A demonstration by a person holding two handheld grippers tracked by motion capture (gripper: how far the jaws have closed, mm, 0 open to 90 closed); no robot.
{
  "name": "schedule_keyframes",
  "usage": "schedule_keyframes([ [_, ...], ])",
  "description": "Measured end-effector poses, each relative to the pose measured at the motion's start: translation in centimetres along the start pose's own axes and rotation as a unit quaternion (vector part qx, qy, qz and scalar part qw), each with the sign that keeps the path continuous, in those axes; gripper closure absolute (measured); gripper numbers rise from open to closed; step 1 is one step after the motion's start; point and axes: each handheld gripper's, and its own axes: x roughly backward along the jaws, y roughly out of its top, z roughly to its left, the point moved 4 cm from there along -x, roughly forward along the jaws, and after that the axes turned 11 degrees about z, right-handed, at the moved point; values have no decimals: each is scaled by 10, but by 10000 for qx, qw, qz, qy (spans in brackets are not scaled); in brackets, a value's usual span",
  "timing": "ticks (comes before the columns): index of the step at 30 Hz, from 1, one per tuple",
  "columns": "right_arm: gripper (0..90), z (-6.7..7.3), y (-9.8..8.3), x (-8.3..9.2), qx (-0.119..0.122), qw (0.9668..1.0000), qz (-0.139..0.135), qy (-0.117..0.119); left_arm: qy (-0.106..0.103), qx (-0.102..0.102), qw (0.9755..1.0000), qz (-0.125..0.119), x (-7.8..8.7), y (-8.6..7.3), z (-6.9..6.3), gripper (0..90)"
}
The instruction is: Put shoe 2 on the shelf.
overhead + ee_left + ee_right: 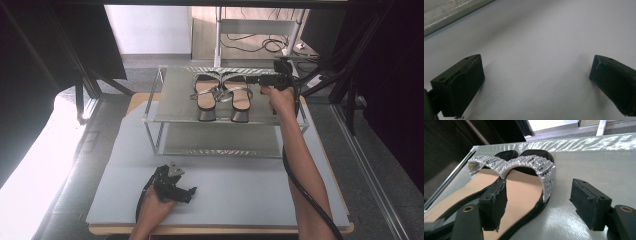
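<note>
A pair of black heeled sandals with silver straps stands side by side on the top shelf of a metal rack (172, 102), the left sandal (206, 96) beside the right sandal (240, 96). My right gripper (261, 80) is at the right sandal's toe end, coming in from the right. In the right gripper view my right gripper (539, 195) is open. One jaw hangs over the near sandal (524, 192) and its tan insole, the other over the bare shelf (599, 162). My left gripper (189, 191) rests low over the grey mat (240, 190), open with nothing between its jaws (536, 82).
The rack has a lower shelf (220, 142), and its edge shows in the left gripper view (446, 12). Dark frame posts flank the table on both sides. A white stand with cables (260, 42) is behind the rack. The right forearm lies along the mat's right side.
</note>
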Motion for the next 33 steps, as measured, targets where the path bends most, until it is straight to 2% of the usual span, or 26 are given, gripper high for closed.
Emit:
schedule_keyframes([
  [4, 266, -2, -4, 11, 87, 9999, -109, 45, 1, 0, 10000, -1, 0, 0, 0, 0],
  [9, 238, -3, -10, 22, 228, 9995, -180, -83, 3, -2, 10000, 2, 0, 0, 0, 0],
  [16, 209, 0, -24, 31, 455, 9989, -118, -59, -4, -6, 10000, 8, 0, 0, 0, 0],
  [22, 139, 5, -37, 39, 630, 9979, -119, -93, -4, -4, 10000, 3, 0, 0, 0, 0],
  [28, 116, 7, -47, 50, 712, 9973, -155, -130, -3, 14, 10000, 4, 0, 0, 0, 0],
  [33, 53, 9, -57, 60, 787, 9966, -171, -193, -8, -5, 10000, 13, 0, 0, 0, 0],
])
